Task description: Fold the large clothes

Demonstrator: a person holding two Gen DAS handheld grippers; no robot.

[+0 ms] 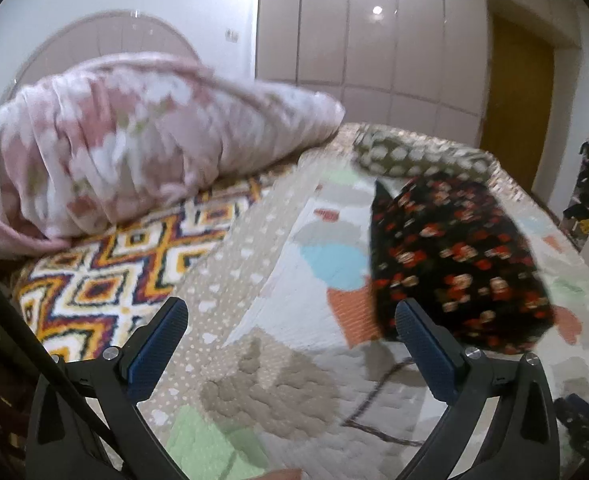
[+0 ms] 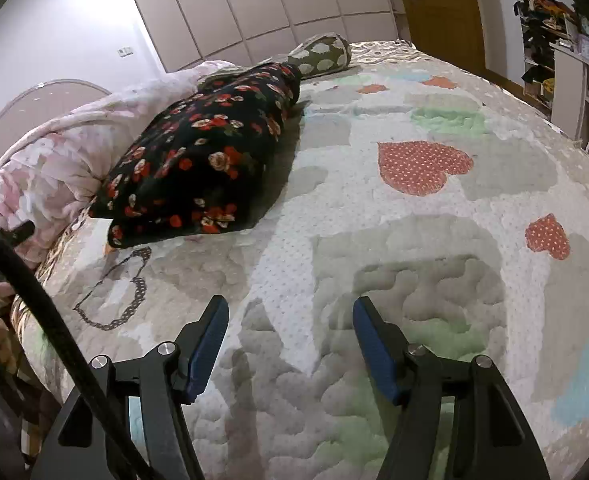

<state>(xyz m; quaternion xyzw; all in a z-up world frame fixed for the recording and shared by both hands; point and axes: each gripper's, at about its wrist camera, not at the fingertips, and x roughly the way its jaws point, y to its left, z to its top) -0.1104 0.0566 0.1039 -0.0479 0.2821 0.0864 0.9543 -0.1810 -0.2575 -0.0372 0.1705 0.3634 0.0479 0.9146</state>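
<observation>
A folded black garment with red and cream flowers lies on the quilted bed; it also shows in the right wrist view at the left-centre. My left gripper is open and empty, its right finger just short of the garment's near edge. My right gripper is open and empty above bare quilt, well to the right of the garment and nearer than it.
A pink floral blanket bundle sits at the bed's left side. An olive cloud-print piece lies beyond the garment. A geometric orange-patterned cloth lies under the bundle. Wardrobe, wooden door and cluttered shelves stand around.
</observation>
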